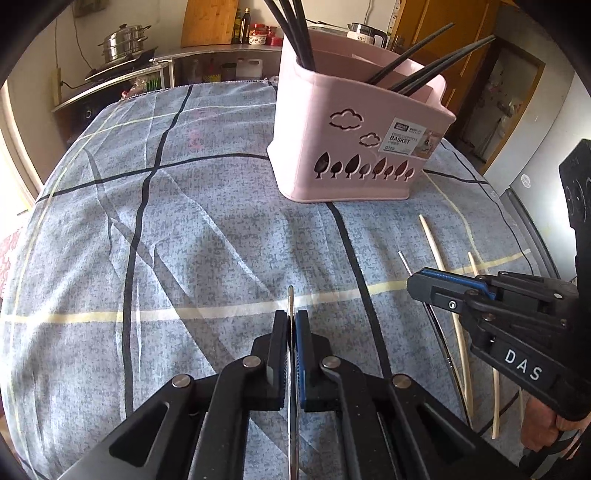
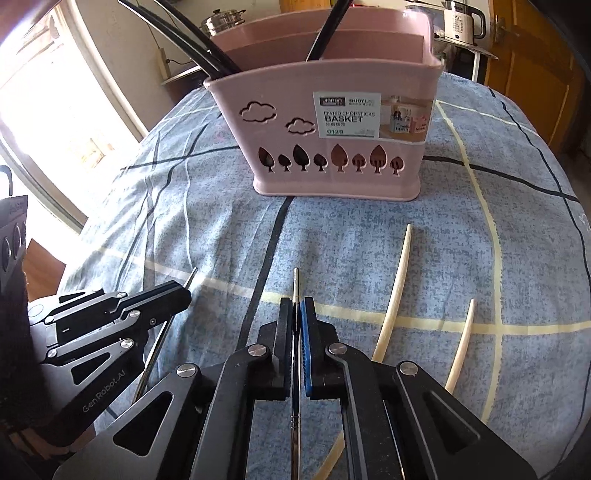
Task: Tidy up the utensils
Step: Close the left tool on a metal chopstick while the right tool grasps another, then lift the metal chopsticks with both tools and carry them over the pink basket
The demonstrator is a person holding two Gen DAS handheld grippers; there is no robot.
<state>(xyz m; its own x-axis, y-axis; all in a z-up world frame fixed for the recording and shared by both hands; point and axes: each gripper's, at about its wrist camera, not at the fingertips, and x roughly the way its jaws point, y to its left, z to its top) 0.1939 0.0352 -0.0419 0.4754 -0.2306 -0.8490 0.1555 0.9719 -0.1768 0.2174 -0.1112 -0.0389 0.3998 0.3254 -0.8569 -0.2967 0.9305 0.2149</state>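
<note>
A pink divided chopstick basket [image 1: 332, 147] [image 2: 236, 147] stands upright on the blue checked tablecloth [image 1: 184, 221], with several black chopsticks [image 1: 299, 37] [image 2: 207, 51] leaning in its compartments. My left gripper [image 1: 291, 317] is shut on a thin metal chopstick [image 1: 290, 295] that pokes out ahead of the fingers. My right gripper [image 2: 297, 304] is shut on another metal chopstick [image 2: 295, 280]. The two grippers hover side by side in front of the basket, the right gripper [image 1: 413, 282] to the right of the left gripper [image 2: 183, 290]. Two cream chopsticks [image 2: 397, 280] [image 1: 434, 243] lie on the cloth by the right gripper.
The table's edges fall away left and right. Behind it runs a kitchen counter with a steel pot [image 1: 123, 40], a wooden board [image 1: 208, 22], bottles and a kettle [image 2: 463, 22]. A hand [image 1: 539, 428] grips the right tool's handle.
</note>
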